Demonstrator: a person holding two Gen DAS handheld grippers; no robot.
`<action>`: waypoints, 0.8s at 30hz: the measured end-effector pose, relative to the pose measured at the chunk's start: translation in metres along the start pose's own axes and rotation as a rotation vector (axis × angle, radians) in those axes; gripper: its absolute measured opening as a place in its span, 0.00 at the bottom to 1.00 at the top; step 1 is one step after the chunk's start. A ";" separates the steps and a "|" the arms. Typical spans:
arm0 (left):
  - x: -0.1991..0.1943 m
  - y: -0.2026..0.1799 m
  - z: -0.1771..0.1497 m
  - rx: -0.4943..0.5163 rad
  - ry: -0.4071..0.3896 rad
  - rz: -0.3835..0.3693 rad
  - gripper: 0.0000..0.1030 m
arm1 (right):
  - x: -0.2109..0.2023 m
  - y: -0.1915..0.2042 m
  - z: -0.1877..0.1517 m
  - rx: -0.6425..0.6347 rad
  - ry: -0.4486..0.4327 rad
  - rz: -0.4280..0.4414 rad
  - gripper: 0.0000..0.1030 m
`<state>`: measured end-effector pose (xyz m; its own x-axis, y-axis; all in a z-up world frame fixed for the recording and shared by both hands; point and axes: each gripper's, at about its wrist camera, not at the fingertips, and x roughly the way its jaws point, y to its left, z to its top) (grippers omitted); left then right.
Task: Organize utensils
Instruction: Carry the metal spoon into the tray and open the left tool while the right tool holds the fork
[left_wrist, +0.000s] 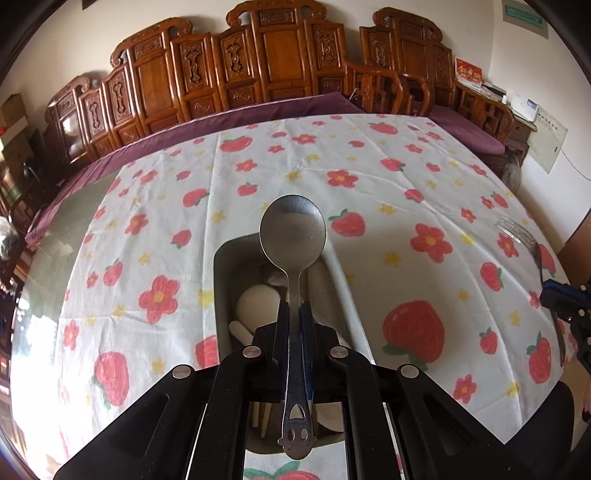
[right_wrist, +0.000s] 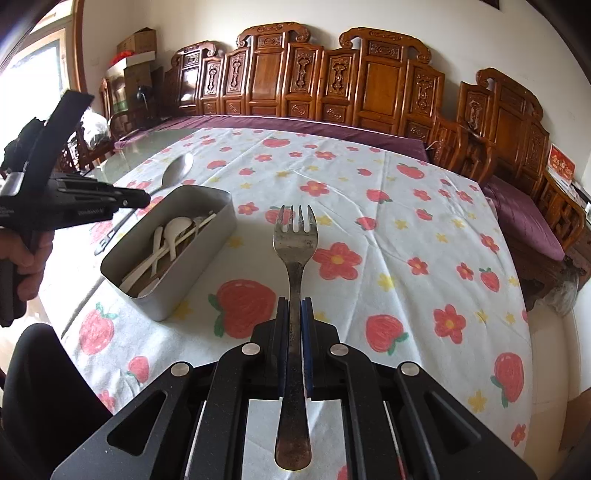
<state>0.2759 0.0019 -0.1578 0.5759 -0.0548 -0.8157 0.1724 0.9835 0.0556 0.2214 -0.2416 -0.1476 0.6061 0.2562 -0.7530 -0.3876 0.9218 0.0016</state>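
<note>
My left gripper (left_wrist: 294, 306) is shut on the neck of a metal spoon (left_wrist: 293, 230), bowl pointing forward, above a grey oblong box (left_wrist: 222, 295). Inside the box lie white spoons (left_wrist: 258, 302) and pale chopsticks (left_wrist: 263, 417). My right gripper (right_wrist: 294, 306) is shut on the handle of a worn metal fork (right_wrist: 294, 236), held over the tablecloth to the right of the box (right_wrist: 212, 240). In the right wrist view the left gripper (right_wrist: 127, 201) holds the spoon (right_wrist: 178, 169) over the box's far left side. The right gripper (left_wrist: 556, 295) shows at the left wrist view's right edge.
A white cloth with red flowers and strawberries (right_wrist: 388, 206) covers the round table; bare glass (left_wrist: 59, 229) shows at its left. Carved wooden chairs (right_wrist: 369, 81) and purple cushions (right_wrist: 524, 214) ring the far side. A hand (right_wrist: 26, 258) grips the left tool's handle.
</note>
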 end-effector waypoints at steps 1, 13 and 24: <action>0.003 0.002 -0.001 -0.004 0.005 0.001 0.05 | 0.001 0.002 0.002 -0.005 0.000 0.002 0.08; 0.047 0.017 -0.017 -0.059 0.088 -0.017 0.05 | 0.016 0.021 0.016 -0.017 0.006 0.038 0.08; 0.063 0.015 -0.019 -0.072 0.116 -0.016 0.06 | 0.016 0.025 0.018 -0.017 0.010 0.039 0.08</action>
<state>0.2995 0.0169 -0.2189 0.4762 -0.0544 -0.8777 0.1209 0.9927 0.0040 0.2336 -0.2096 -0.1476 0.5831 0.2892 -0.7592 -0.4231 0.9059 0.0201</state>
